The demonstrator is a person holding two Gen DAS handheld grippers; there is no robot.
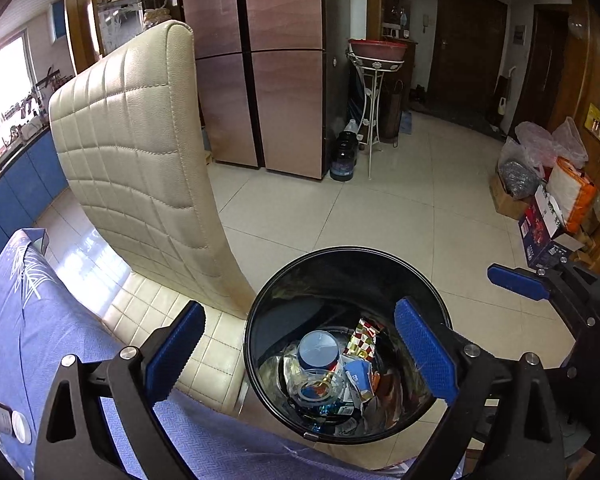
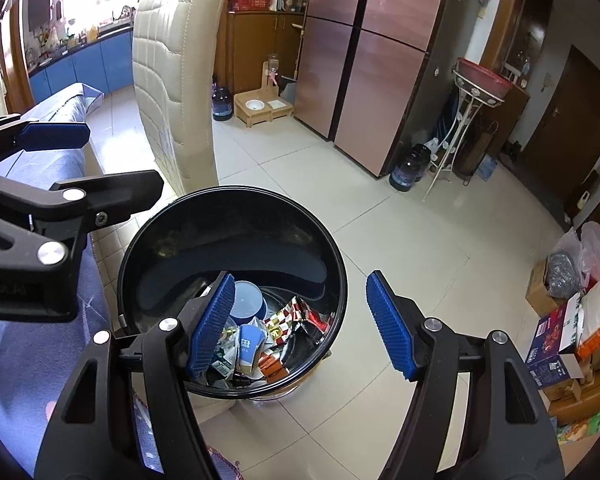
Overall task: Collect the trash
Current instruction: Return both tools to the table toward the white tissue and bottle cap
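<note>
A black round trash bin (image 1: 260, 312) stands on the tiled floor beside the table; it also shows in the right wrist view (image 2: 140, 240). Inside lie a blue cup (image 1: 318, 349), a red-and-gold checkered wrapper (image 1: 364, 338) and several other crumpled packets (image 2: 252, 344). My left gripper (image 1: 300, 350) hovers over the bin, open and empty. My right gripper (image 2: 300, 320) hovers over the bin's right side, open and empty. The left gripper's fingers (image 2: 52, 136) show at the left of the right wrist view.
A cream quilted chair (image 1: 140, 152) stands by the table with a blue cloth (image 1: 28, 320). A copper fridge (image 1: 260, 60), dark jugs (image 1: 343, 156), a white stand with a red basin (image 1: 376, 56), and boxes and bags (image 1: 548, 200) line the room.
</note>
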